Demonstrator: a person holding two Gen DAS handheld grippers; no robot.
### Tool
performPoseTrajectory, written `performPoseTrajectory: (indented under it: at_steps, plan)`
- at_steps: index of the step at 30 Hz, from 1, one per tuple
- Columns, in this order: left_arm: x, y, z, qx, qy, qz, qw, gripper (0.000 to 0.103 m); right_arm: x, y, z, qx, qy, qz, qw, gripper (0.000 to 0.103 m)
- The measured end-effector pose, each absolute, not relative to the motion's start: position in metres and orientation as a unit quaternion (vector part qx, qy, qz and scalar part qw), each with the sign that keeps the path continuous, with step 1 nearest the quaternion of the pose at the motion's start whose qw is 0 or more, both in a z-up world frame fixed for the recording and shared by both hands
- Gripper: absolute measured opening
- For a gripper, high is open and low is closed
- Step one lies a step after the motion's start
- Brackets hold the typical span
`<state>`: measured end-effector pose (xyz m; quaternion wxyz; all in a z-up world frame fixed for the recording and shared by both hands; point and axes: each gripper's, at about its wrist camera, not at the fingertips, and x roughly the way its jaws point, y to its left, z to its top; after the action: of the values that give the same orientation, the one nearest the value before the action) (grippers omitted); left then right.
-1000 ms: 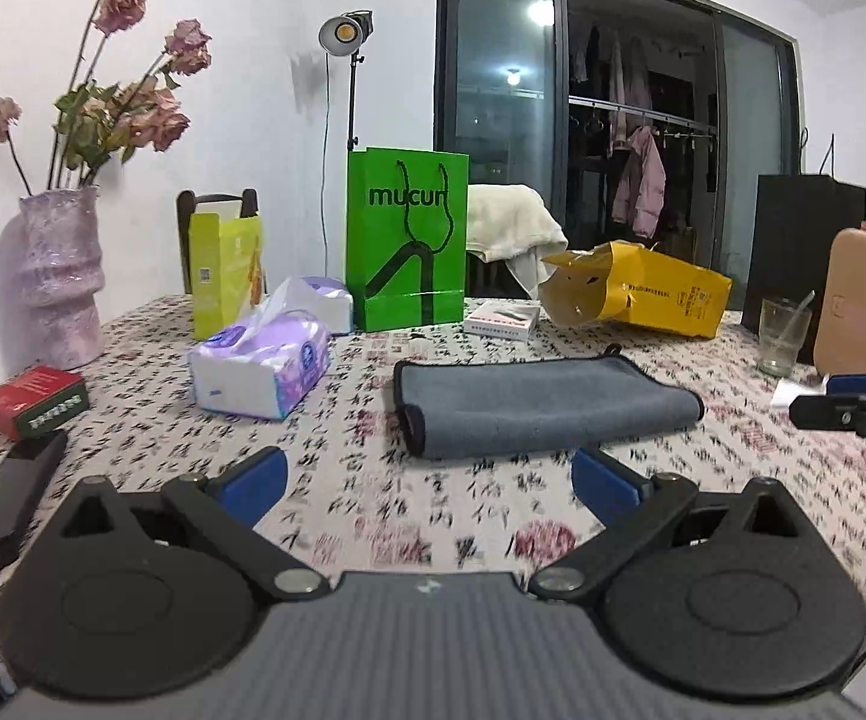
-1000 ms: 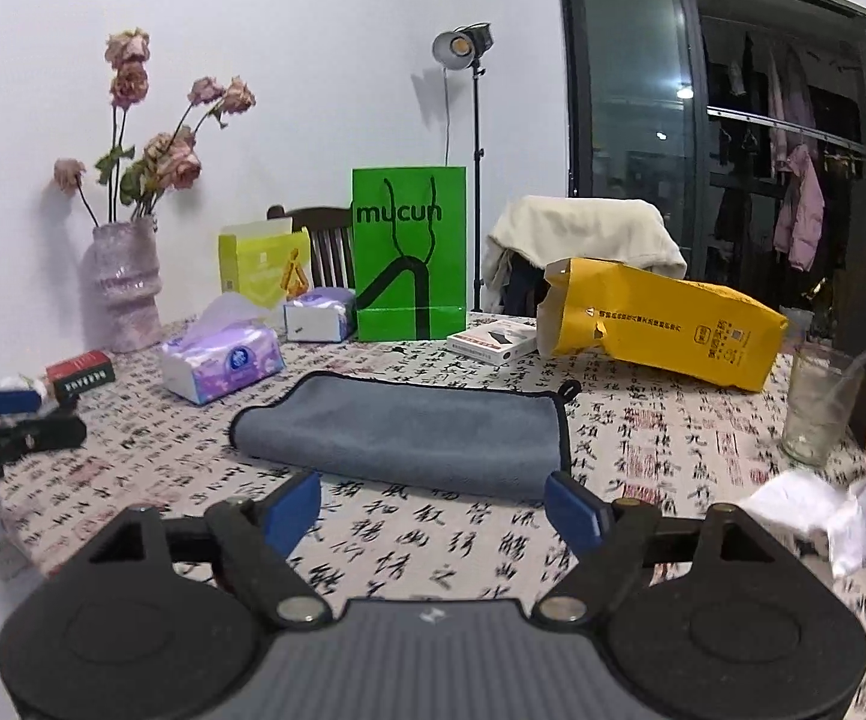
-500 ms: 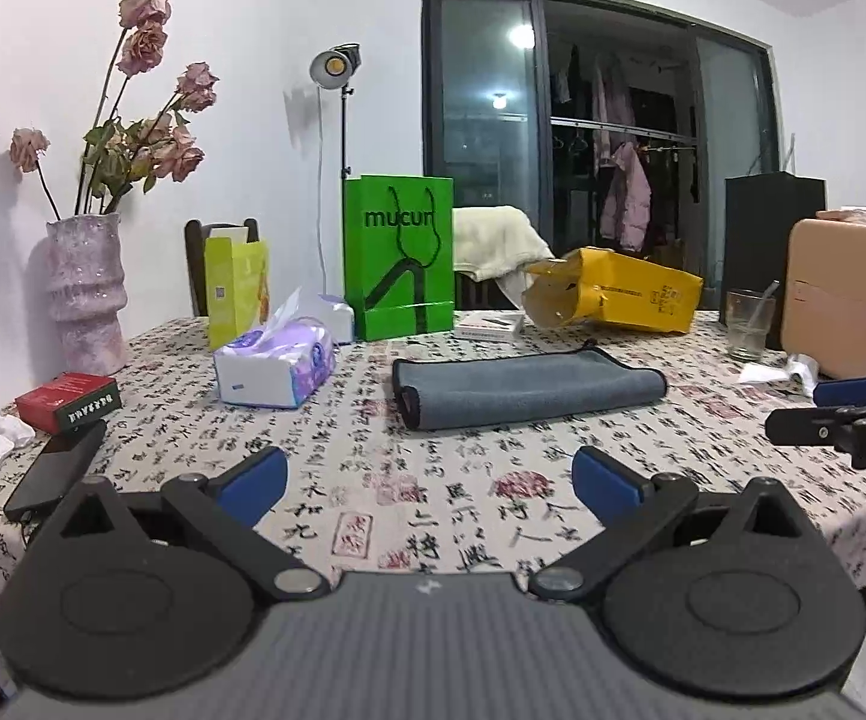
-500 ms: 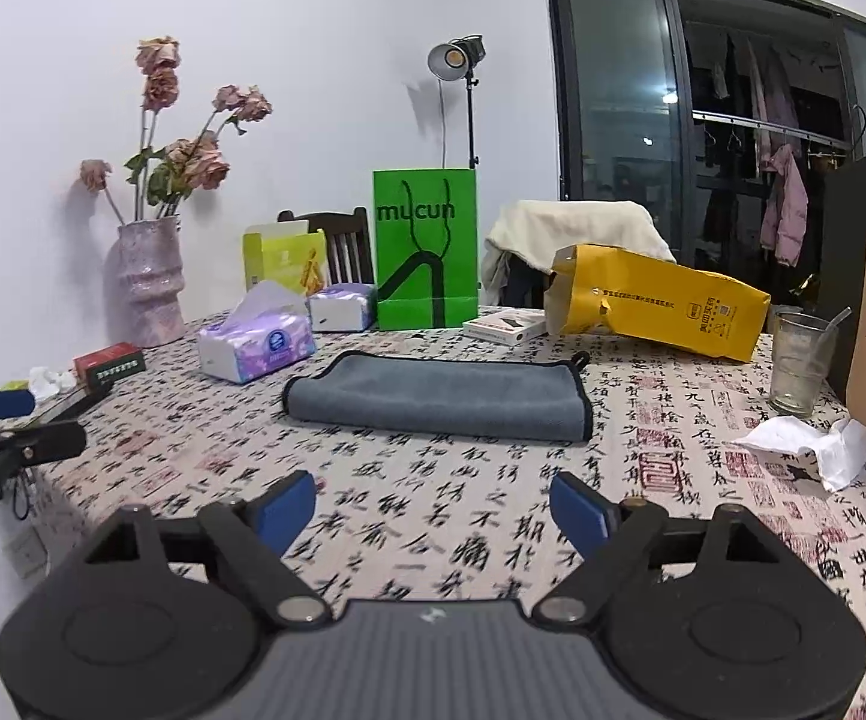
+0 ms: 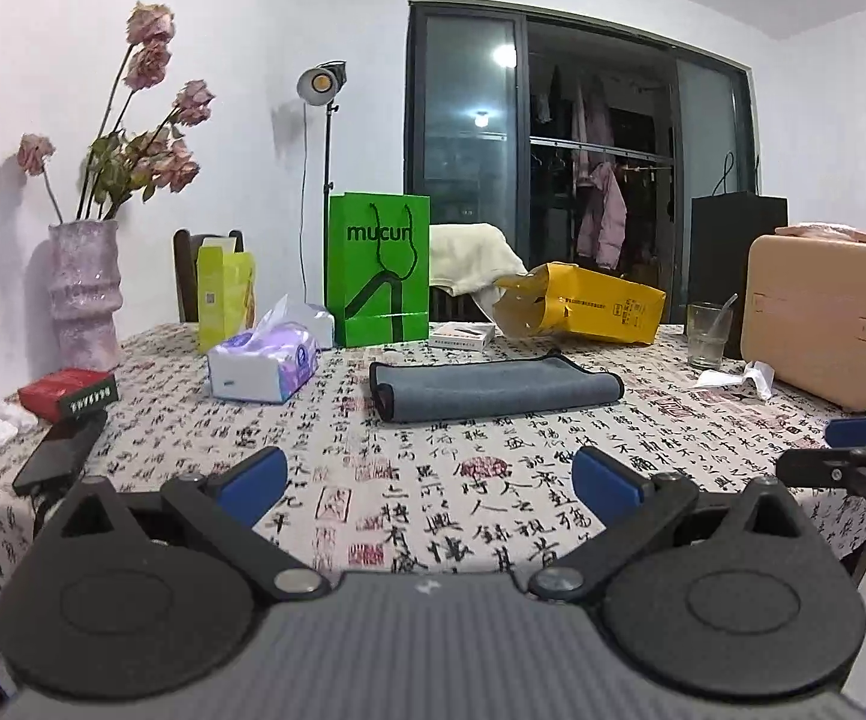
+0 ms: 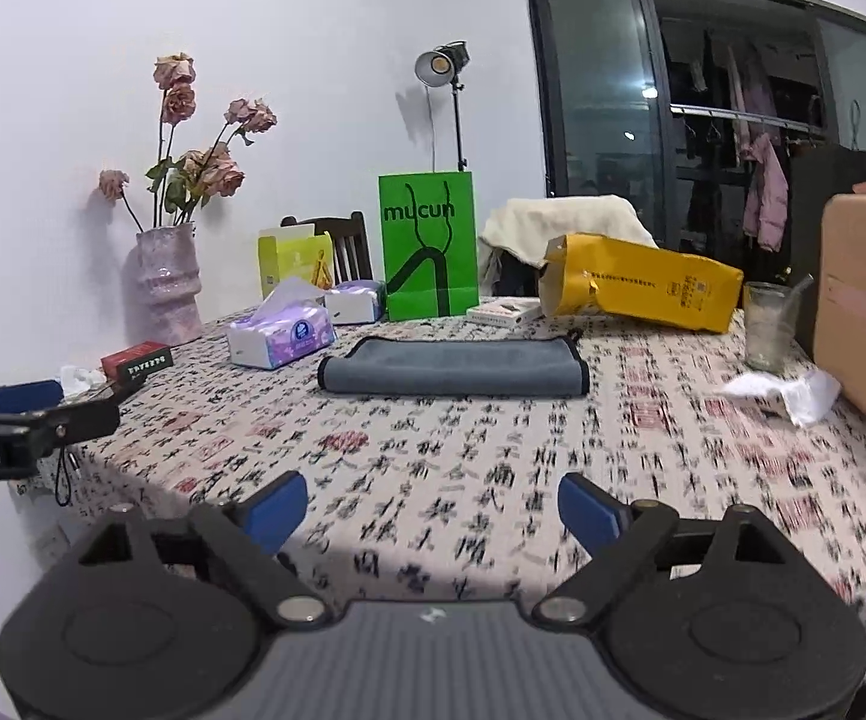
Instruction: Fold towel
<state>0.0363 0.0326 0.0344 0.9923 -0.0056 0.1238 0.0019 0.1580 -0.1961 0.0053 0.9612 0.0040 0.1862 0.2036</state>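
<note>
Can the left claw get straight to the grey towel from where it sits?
Probably yes: the left claw is open, and only bare tablecloth lies between it and the grey towel.

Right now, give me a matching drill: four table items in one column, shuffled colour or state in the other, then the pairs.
Items:
1. towel
2. paper bag marked mucun
3. yellow bag
4. drinking glass

States:
A. standing upright, green
B. lying on its side, mouth open
C. grey, folded flat on the tablecloth
D. clear, with a straw in it

Pairs: 1-C, 2-A, 3-B, 4-D

Both the left gripper and the right gripper are open, well short of the towel.
</note>
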Motion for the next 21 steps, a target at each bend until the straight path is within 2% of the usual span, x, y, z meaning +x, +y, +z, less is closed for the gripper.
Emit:
performPoseTrajectory:
  at_steps: [21]
  plan:
    - [0.014,0.027,0.014,-0.017,0.142,-0.011,0.990,0.103,0.099,-0.185,0.006,-0.029,0.160,0.184,0.969,0.093]
